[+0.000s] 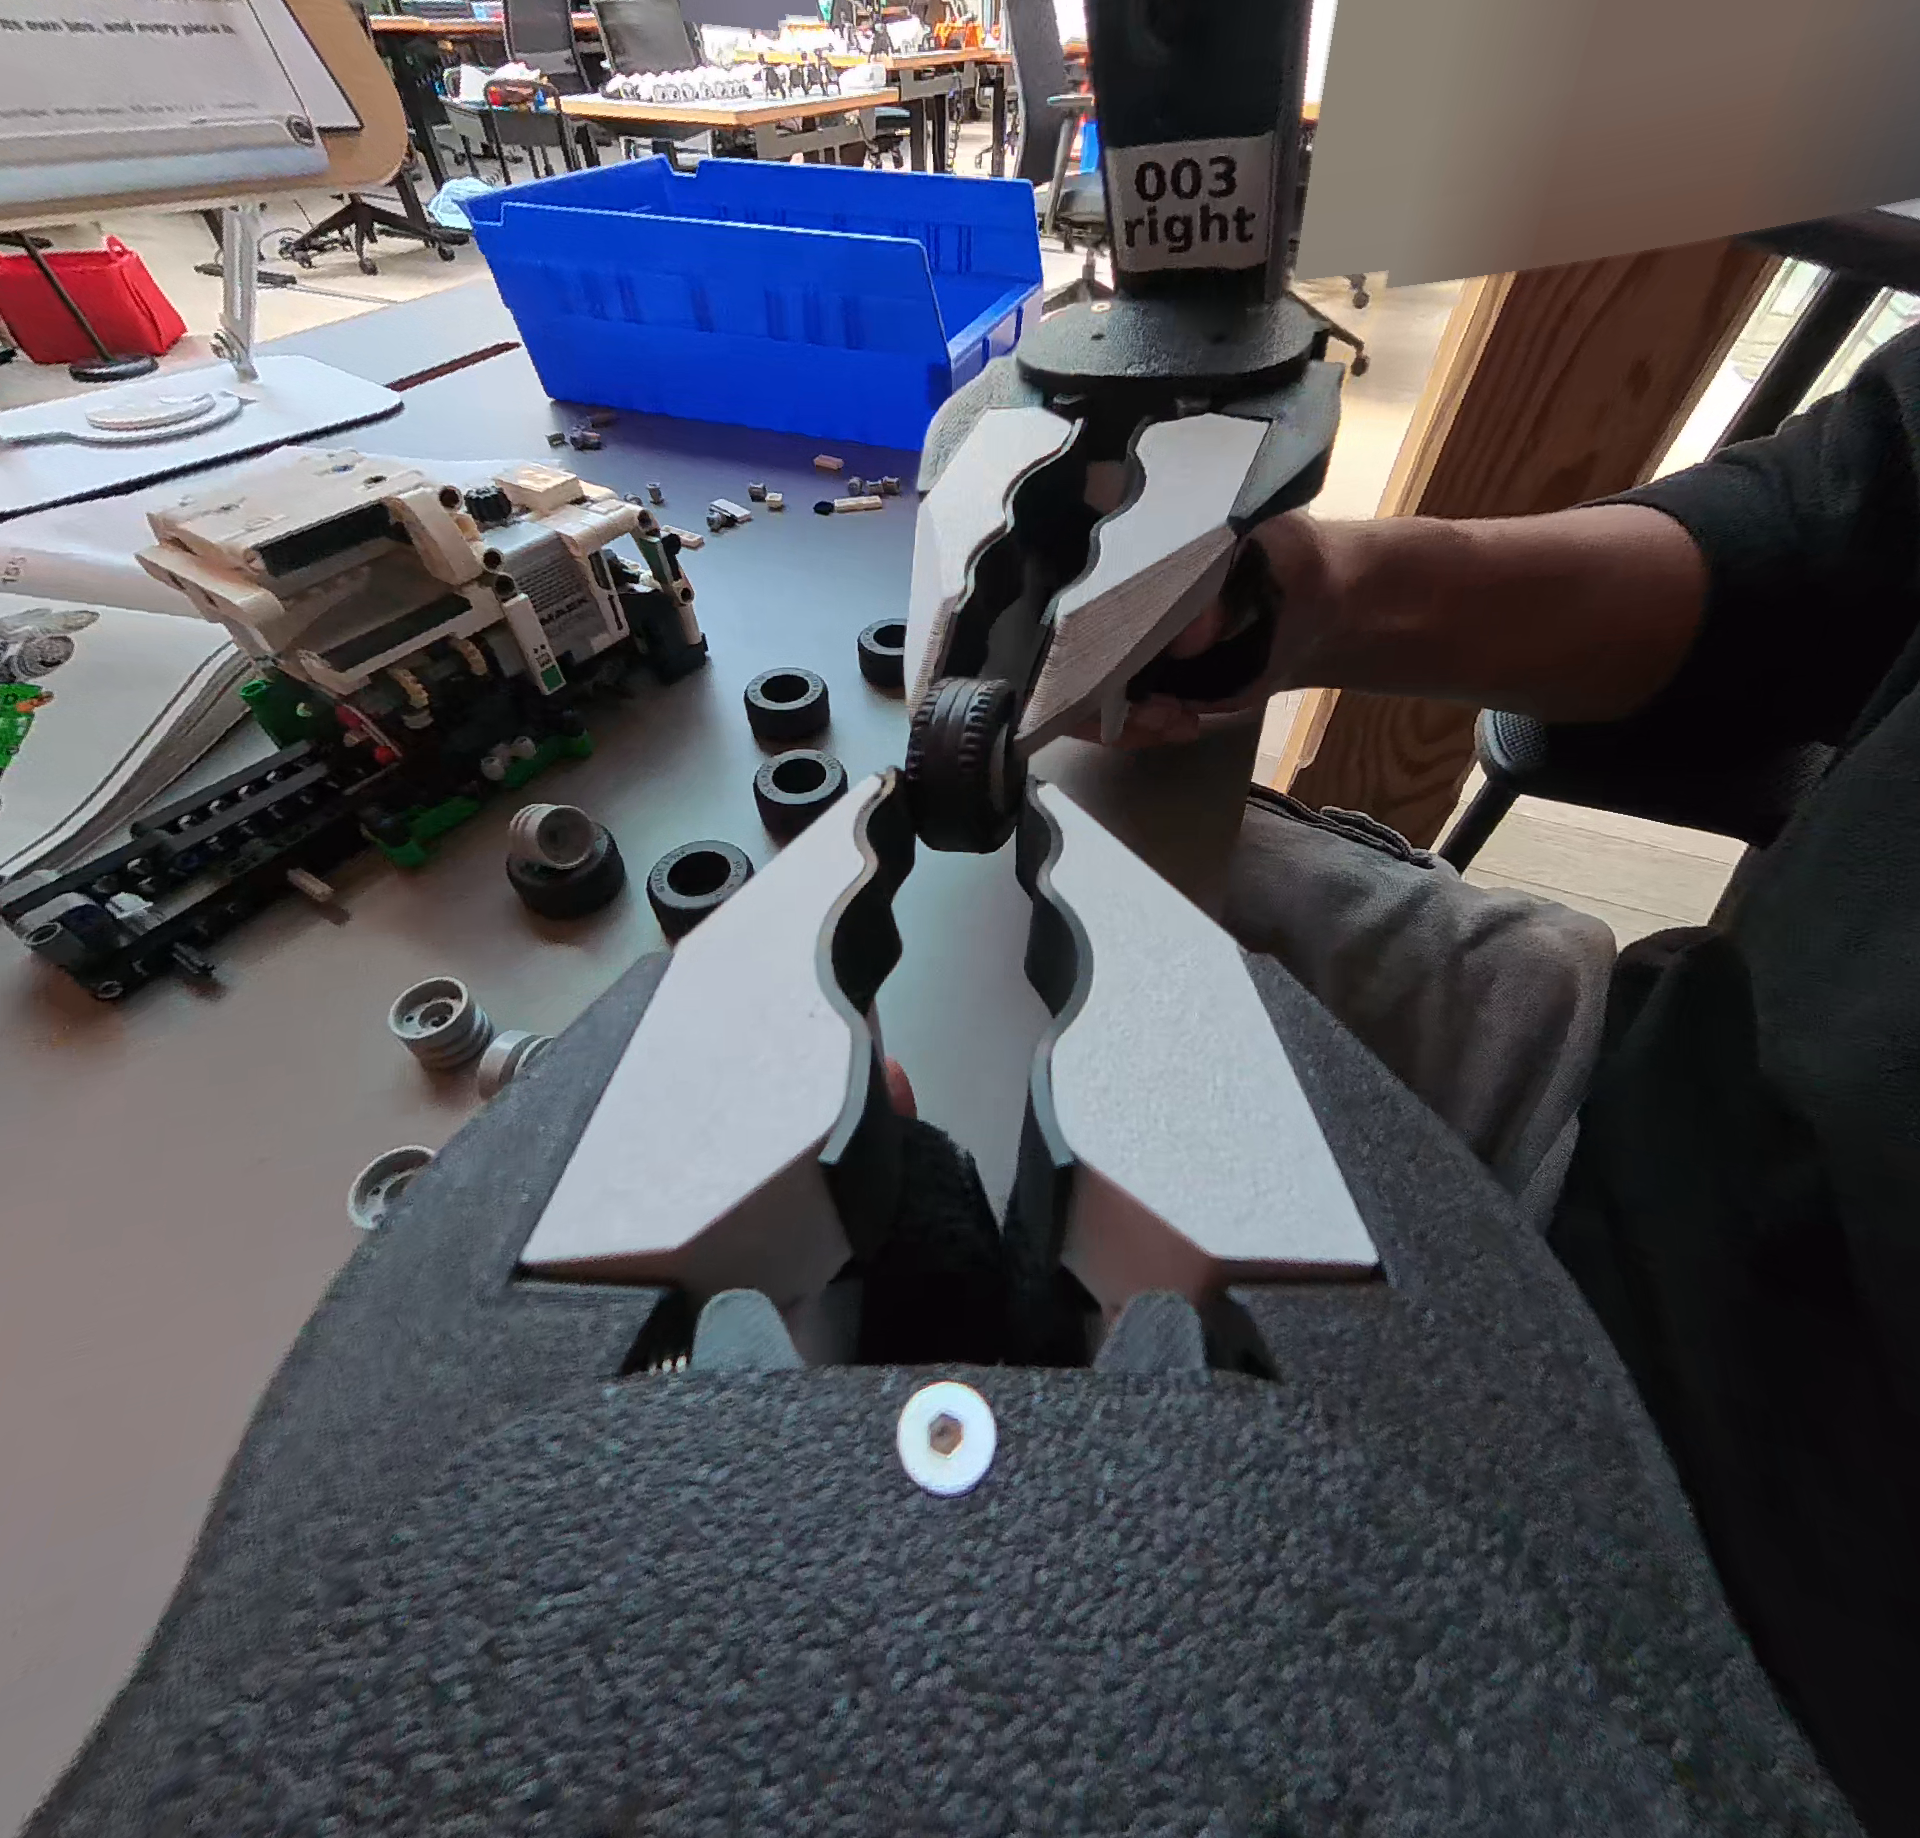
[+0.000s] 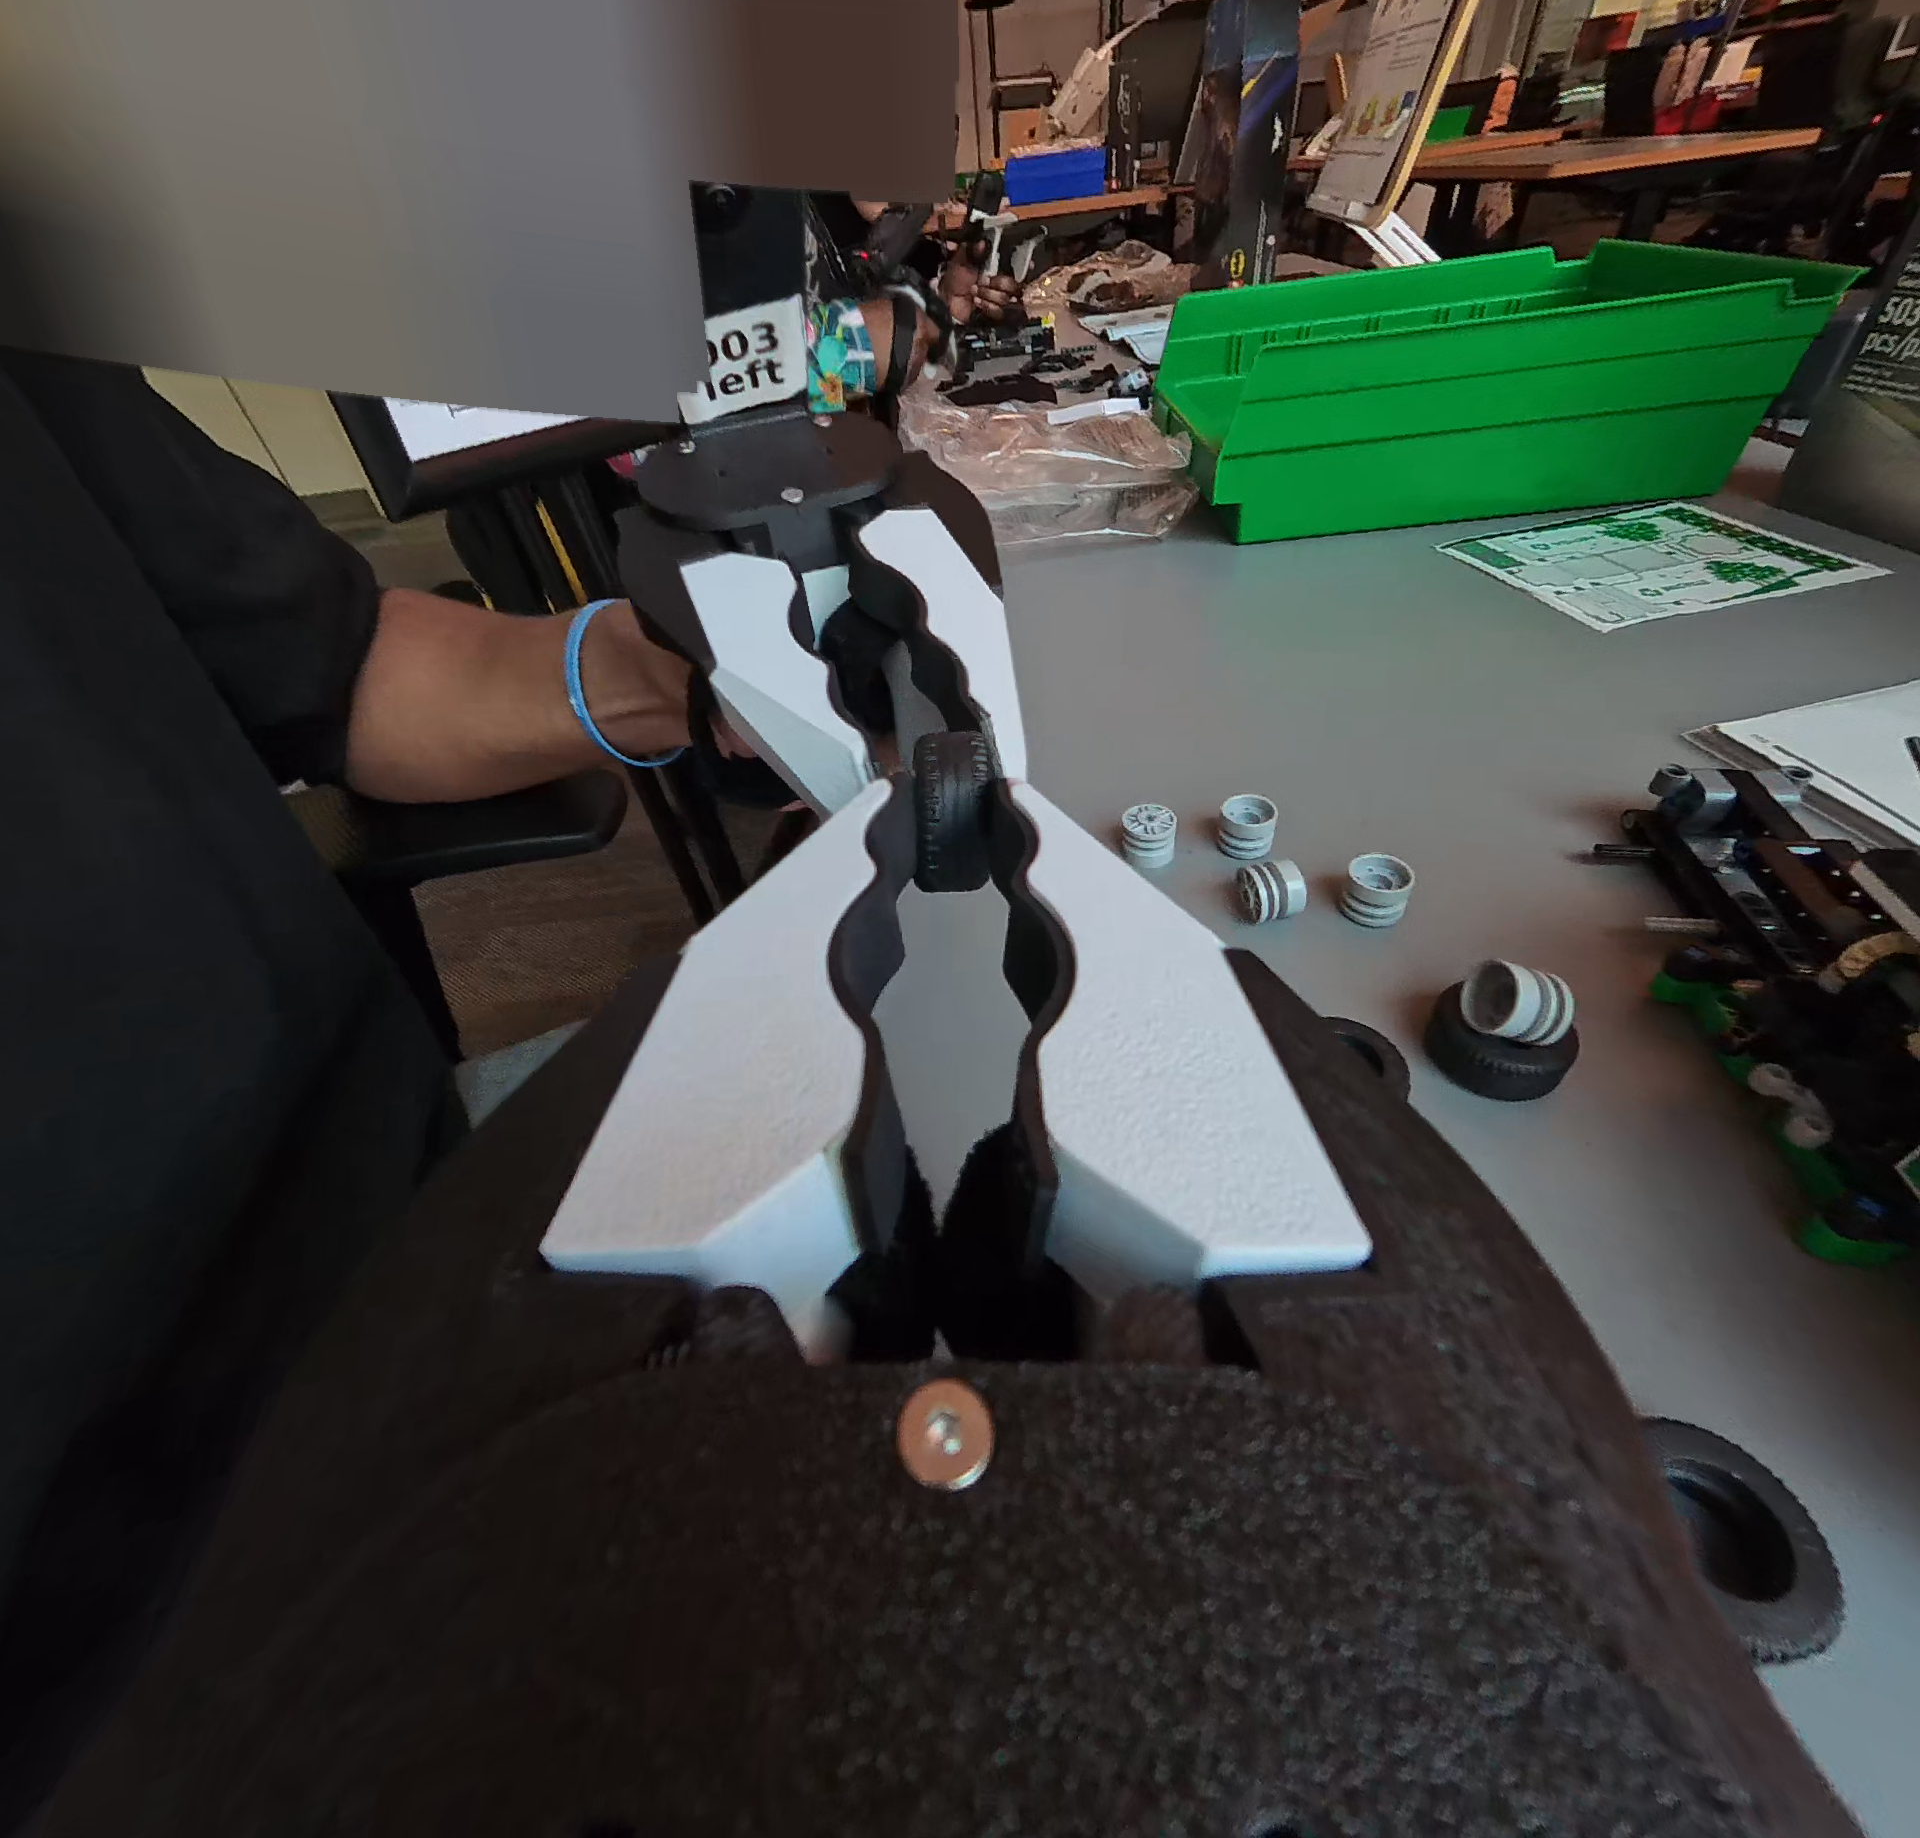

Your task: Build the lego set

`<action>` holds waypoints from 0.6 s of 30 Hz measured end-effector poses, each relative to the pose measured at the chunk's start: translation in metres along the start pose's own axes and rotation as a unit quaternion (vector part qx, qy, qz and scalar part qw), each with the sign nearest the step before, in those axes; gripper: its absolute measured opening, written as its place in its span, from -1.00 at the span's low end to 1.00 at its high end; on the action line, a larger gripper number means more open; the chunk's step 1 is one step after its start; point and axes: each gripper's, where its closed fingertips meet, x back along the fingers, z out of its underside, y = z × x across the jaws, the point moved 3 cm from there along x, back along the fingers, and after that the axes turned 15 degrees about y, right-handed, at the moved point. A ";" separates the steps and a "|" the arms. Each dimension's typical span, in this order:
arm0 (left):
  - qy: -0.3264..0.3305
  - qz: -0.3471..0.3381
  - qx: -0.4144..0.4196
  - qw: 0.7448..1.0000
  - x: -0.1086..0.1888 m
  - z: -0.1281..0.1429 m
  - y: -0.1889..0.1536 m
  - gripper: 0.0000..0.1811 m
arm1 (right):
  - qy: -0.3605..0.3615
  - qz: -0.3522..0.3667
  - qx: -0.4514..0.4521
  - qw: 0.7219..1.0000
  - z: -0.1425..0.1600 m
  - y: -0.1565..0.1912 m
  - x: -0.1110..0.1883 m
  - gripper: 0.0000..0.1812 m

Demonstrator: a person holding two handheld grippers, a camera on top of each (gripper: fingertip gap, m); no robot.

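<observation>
Item: wheel [image 1: 961,765], black tyre apparently with a grey hub seated in it, held in the air above the near edge of the grey table [image 1: 727,583], between the two tools.

Left gripper [image 1: 956,791]: tips pinching the wheel across its tread; fingers [image 1: 758,957] only narrowly parted behind it. Forearm came in low from the person's side, a blue band at the wrist, tool levelled forward.

Right gripper [image 2: 951,822]: tips closed on the same wheel from the opposite direction, meeting the left tool nose to nose. Hand under the handle, tool angled down and inward.

Step, as judged: pressing hub into tyre, or passing the finished wheel across. To do it well, both tools should squeeze along one line, square to the hub, so the tyre did not roll out sideways; one grip should hold firm until the other let go.

Stock on table: loose black tyres [image 1: 787,702]; loose grey hubs [image 2: 1247,820]; one hub resting on a tyre [image 2: 1503,1045].

Truck model [image 1: 416,593], partly built, well apart to the left, wheels not yet fitted. Blue bin [image 1: 758,302] behind.
</observation>
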 end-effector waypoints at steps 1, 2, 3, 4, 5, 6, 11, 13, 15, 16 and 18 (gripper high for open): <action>0.004 -0.002 0.002 1.000 0.000 0.001 0.000 -0.80 | 0.003 0.007 0.005 1.000 0.000 0.000 0.000 -0.85; 0.012 -0.005 0.005 1.000 -0.002 0.002 0.001 -0.80 | 0.010 0.018 0.014 1.000 0.002 -0.001 -0.001 -0.85; 0.023 -0.010 0.006 1.000 -0.003 0.004 0.002 -0.80 | 0.018 0.031 0.024 0.999 0.004 -0.002 -0.002 -0.85; 0.031 -0.010 0.006 0.999 -0.004 0.005 0.002 -0.81 | 0.024 0.040 0.030 0.998 0.006 -0.002 -0.003 -0.85; 0.035 -0.006 0.007 0.999 -0.004 0.006 0.001 -0.81 | 0.027 0.042 0.027 0.998 0.006 -0.002 -0.004 -0.85; 0.032 -0.003 0.009 0.999 -0.003 0.005 0.000 -0.81 | 0.022 0.042 0.022 0.999 0.005 -0.002 -0.003 -0.86; 0.010 -0.010 0.005 1.000 0.002 -0.002 0.000 -0.82 | -0.014 0.027 -0.005 1.000 -0.002 -0.002 0.000 -0.85; -0.030 -0.010 0.022 0.999 0.006 -0.009 0.002 -0.80 | -0.060 0.001 -0.057 0.997 -0.009 -0.003 0.002 -0.85; -0.056 -0.013 0.040 0.998 0.008 -0.012 0.005 -0.80 | -0.086 -0.016 -0.089 0.992 -0.011 -0.007 0.002 -0.86; -0.056 -0.008 0.046 0.997 0.007 -0.011 0.005 -0.81 | -0.087 -0.026 -0.095 0.991 -0.009 -0.008 0.001 -0.85; -0.047 0.004 0.056 0.997 0.007 -0.008 0.006 -0.82 | -0.074 -0.025 -0.097 0.992 -0.007 -0.008 0.000 -0.85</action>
